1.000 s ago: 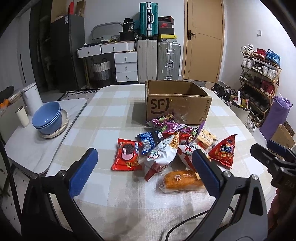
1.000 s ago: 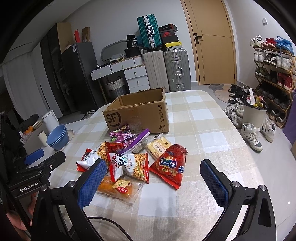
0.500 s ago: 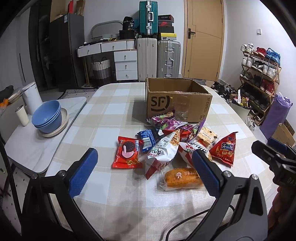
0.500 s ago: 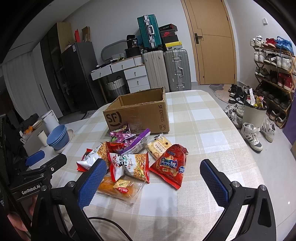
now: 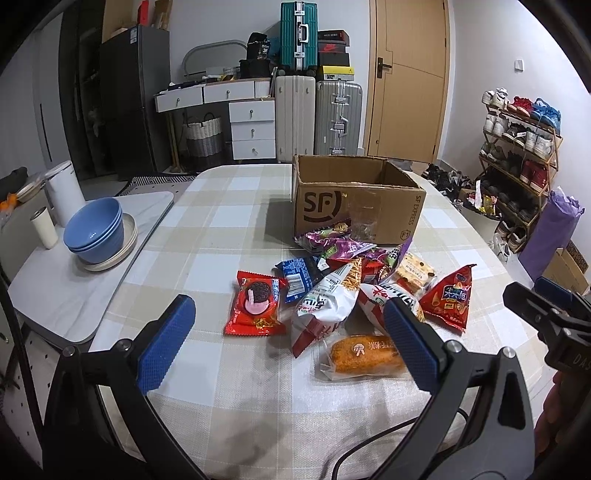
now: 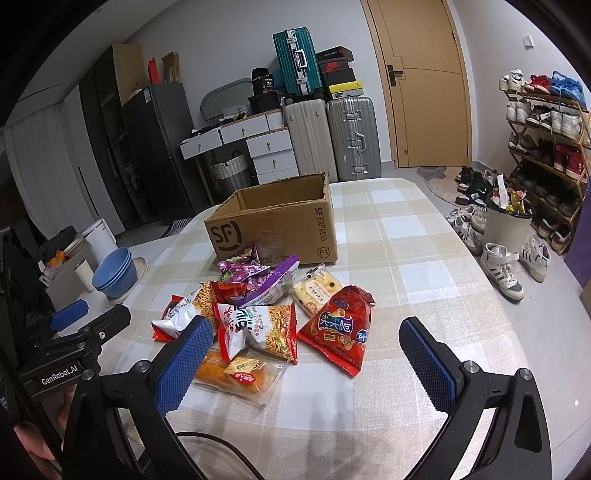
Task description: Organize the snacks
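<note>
checked table (image 5: 229,221) | cardboard box (image 5: 354,210) open | snacks (image 5: 347,291) outside

Glossy plastic snack packs (image 5: 255,308); matt cardboard box (image 5: 358,212); woven cloth tablecloth (image 5: 221,229).

room: pale grey walls, light tiled floor (image 6: 436,166). wooden door (image 5: 408,77) shut in far wall, dark handle on its left edge. left of door: two upright suitcases (image 5: 319,118), a teal suitcase (image 5: 298,35) and shoe boxes stacked above. white drawer unit (image 5: 253,129) beside them, woven basket (image 5: 204,138) under it. dark fridge (image 5: 142,99) further left. open shoe rack (image 6: 546,147) along right wall, loose shoes on floor. table has a beige checked cloth (image 5: 221,218).
</note>
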`<state>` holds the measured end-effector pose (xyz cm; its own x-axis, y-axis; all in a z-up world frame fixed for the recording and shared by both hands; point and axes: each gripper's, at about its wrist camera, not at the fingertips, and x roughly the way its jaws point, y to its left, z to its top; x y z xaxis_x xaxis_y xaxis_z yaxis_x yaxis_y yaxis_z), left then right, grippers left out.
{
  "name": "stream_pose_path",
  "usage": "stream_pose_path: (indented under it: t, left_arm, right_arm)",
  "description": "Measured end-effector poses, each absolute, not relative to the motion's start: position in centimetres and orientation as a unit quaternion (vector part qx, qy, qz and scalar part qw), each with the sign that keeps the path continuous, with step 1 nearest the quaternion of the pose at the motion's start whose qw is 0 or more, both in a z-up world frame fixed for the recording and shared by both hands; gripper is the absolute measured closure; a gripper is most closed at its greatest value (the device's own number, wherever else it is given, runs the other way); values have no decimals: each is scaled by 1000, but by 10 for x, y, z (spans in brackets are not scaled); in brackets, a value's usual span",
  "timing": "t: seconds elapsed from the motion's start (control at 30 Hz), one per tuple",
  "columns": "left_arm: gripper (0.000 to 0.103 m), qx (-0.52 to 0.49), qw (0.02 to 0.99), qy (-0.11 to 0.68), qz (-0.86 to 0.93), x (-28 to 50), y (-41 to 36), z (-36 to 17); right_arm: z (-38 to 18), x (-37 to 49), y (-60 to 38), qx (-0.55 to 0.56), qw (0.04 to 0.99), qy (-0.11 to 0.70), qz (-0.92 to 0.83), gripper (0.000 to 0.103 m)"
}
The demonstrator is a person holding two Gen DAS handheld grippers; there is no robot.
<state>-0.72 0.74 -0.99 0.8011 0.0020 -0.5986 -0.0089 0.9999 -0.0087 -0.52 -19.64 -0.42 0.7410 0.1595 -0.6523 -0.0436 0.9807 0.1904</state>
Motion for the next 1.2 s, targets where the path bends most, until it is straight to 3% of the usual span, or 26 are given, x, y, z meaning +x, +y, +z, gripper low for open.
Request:
stream_pose_path:
  t: [0.57,1.07,1.1,1.2]
  left_arm:
    - [2,-7,941,339,10,6,16,-17]
    - [2,-41,922,382,50,63,79,-60]
    - [2,-42,921,384,51,66,82,-63]
    - [2,-47,917,393,55,75,91,-72]
  right_arm:
    - [-11,1,-195,71,924,373,49,0]
    - [-61,60,-228,81,890,446,47,0]
    - [-64,62,-228,78,889,448,48,1]
    - [-76,75,-225,69,883,460,62,22]
